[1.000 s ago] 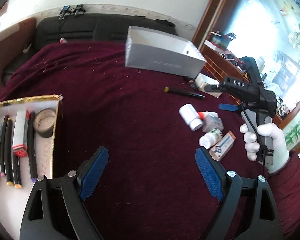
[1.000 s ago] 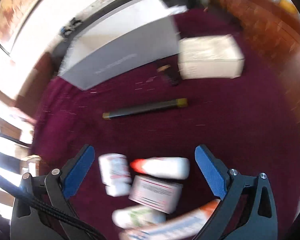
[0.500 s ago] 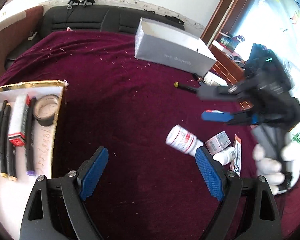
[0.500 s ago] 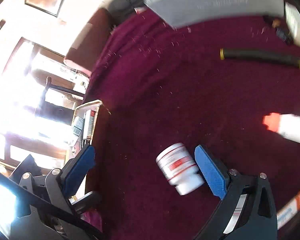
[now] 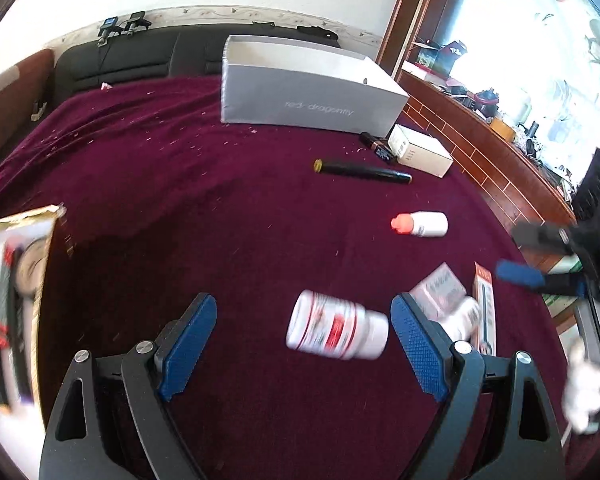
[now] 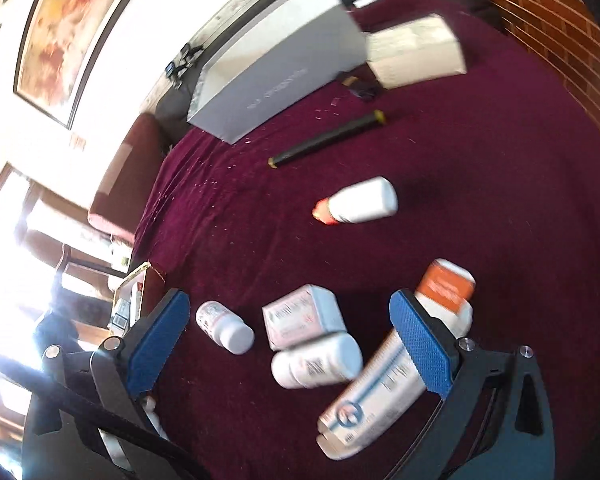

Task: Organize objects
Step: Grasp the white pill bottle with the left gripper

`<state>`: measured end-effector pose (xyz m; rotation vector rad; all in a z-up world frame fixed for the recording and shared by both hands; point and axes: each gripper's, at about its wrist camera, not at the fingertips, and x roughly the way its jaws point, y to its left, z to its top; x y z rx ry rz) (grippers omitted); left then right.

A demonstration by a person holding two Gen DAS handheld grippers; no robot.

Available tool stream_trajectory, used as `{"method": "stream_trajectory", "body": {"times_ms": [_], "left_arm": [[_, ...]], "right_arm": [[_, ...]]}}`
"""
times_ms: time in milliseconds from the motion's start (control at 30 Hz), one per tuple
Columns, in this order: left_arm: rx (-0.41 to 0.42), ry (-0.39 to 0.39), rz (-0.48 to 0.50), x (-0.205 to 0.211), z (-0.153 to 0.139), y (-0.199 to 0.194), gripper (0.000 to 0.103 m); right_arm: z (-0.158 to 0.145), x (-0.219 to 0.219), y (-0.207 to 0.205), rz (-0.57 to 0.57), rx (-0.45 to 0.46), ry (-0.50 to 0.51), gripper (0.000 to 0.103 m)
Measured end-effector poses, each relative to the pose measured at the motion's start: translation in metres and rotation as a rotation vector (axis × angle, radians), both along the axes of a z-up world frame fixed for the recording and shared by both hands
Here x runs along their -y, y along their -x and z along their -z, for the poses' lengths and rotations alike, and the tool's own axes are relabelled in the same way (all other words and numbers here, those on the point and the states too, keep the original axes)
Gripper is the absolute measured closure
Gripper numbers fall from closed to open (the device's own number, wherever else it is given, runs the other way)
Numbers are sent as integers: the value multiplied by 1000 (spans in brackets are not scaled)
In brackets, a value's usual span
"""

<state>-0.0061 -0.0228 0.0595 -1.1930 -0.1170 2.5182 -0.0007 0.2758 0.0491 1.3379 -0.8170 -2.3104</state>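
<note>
A white pill bottle with a red label [image 5: 336,332] lies on its side on the maroon cloth, apart from the other medicine items. My left gripper [image 5: 302,312] hovers open over it, its blue pads either side and clear of it. At the right edge of the left wrist view my right gripper [image 5: 540,276] is held by a white-gloved hand [image 5: 584,392]. In its own view the right gripper [image 6: 288,308] is open above the same bottle [image 6: 224,326], a small pink-white box [image 6: 302,316], a white bottle [image 6: 316,364] and a long orange-ended box [image 6: 396,364].
A gold-edged tray [image 5: 48,240] with pens and a tape roll sits at the left. A grey open box [image 5: 308,88] stands at the back, with a white box [image 5: 420,150] and a black tube [image 5: 362,170] near it. A red-capped bottle [image 5: 420,224] lies mid-right.
The red-label bottle has been knocked out of the cluster toward the left. The right gripper has drawn back to the right. My left gripper has come in over the bottle.
</note>
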Motion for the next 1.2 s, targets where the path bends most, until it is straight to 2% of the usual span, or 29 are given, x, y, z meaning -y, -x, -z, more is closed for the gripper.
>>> {"method": "stream_trajectory", "body": {"times_ms": [67, 167, 233, 267, 300, 367, 433, 567, 633, 700, 800, 900, 967, 1000, 1033, 1067, 1133, 1200], "left_arm": [[17, -29, 10, -11, 5, 11, 18], [33, -10, 47, -31, 16, 19, 18], [119, 33, 127, -47, 33, 19, 20], [150, 31, 153, -49, 36, 16, 22], [138, 5, 182, -48, 33, 8, 28], [203, -118, 282, -39, 26, -6, 39], [196, -147, 301, -28, 18, -16, 39], [55, -78, 322, -20, -3, -28, 39], [-3, -63, 367, -25, -12, -31, 38], [-57, -3, 430, -42, -15, -37, 36], [-104, 156, 536, -77, -2, -46, 36], [-144, 294, 584, -104, 18, -46, 36], [-138, 352, 587, -118, 31, -45, 37], [-120, 372, 571, -124, 35, -42, 46], [-105, 361, 555, -122, 35, -41, 56], [-54, 320, 550, -118, 35, -38, 73], [4, 243, 519, -108, 35, -34, 73], [21, 191, 488, -93, 30, -36, 73]], "right_arm": [[4, -4, -2, 8, 6, 10, 2], [8, -6, -1, 11, 14, 25, 2], [10, -3, 1, 6, 17, 23, 2], [10, -3, 0, 2, 17, 18, 2], [11, -1, -2, -3, 12, 10, 2], [12, 2, -3, -14, 3, 3, 2], [13, 0, -5, -14, 0, 2, 2], [20, -7, -9, 13, 13, 12, 2], [22, -10, -13, 24, 20, 17, 2], [22, -11, -18, 29, 22, 9, 2], [18, -14, -24, 39, 19, 0, 2], [12, -17, -28, 52, 11, -15, 2], [9, -18, -31, 61, 9, -29, 2], [8, -19, -32, 64, 10, -40, 2], [8, -18, -33, 66, 11, -50, 2], [8, -18, -34, 68, 14, -61, 2], [9, -18, -35, 73, 22, -89, 2], [11, -16, -36, 78, 28, -116, 2]]}}
